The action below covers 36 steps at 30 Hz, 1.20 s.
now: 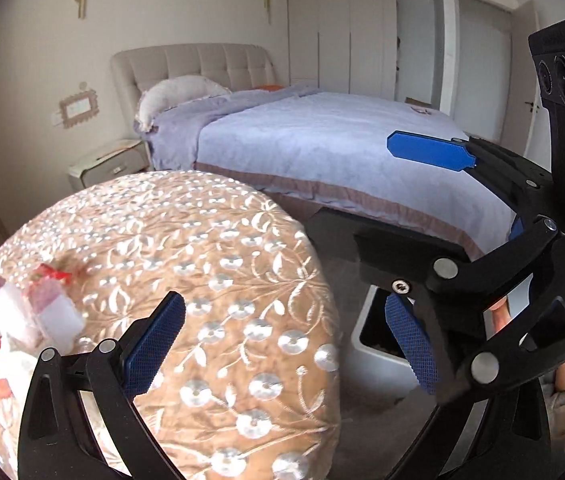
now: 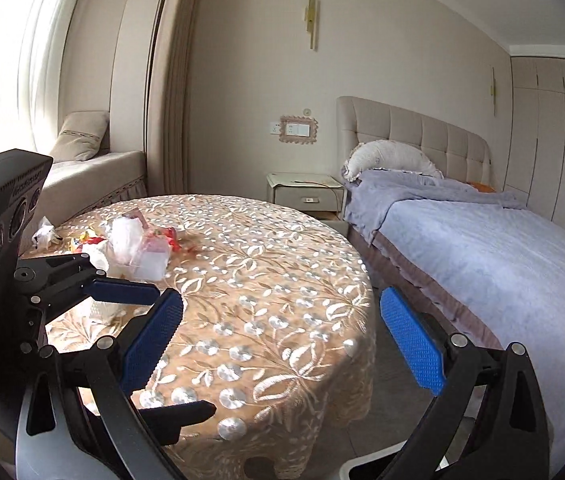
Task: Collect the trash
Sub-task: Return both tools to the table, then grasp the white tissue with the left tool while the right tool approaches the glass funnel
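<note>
Hovering over the round table (image 2: 282, 280), both grippers stand spread wide with nothing between their blue pads. The left gripper (image 1: 282, 344) hangs above the table's near edge; the right gripper (image 2: 282, 336) sits beside it, over the cloth's rim. Trash (image 2: 130, 240), wrappers and crumpled plastic, lies heaped toward the far left side. A white bin (image 1: 378, 356) stands on the floor between table and bed (image 2: 482, 248).
</note>
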### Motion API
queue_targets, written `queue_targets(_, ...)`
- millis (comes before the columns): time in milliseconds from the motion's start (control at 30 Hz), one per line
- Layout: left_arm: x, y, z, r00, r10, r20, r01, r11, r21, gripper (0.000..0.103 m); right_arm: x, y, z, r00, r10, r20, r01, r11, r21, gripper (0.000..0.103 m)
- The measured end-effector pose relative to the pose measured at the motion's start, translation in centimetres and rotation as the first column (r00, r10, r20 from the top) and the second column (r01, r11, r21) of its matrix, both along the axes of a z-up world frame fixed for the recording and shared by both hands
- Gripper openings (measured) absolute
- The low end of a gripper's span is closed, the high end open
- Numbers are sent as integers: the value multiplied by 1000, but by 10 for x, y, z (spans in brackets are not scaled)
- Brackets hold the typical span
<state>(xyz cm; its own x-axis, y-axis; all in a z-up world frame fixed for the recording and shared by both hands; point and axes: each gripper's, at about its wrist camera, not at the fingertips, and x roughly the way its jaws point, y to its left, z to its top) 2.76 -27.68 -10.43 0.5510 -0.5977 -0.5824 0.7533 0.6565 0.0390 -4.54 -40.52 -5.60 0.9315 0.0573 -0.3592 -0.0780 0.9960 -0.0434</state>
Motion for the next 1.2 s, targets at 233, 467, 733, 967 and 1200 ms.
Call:
queue_targets(233,28,75,7,986,169,-8,-169,985,-42,98,11,44,11,999,51,6,-51,998,-45,99)
queue_targets(467,75,140,-6,902,425,-79,-429,902,-52,98,24,77,11,997,80,-17,-82,993,-87,99)
queue_targets(733,116,179,-38,837,501,-220,-521,852,-44,94,47,100,-5,992,102,-79,-111,988,-110,99)
queue_targets(967,126,187,-46,830,480,-283,-511,859,-41,32,57,104,-17,984,121,-130,-133,987,-86,99)
queue_targets(1200,100,212,-12,843,497,-205,-520,851,-74,18,70,118,-28,960,201,-192,-203,979,10,99)
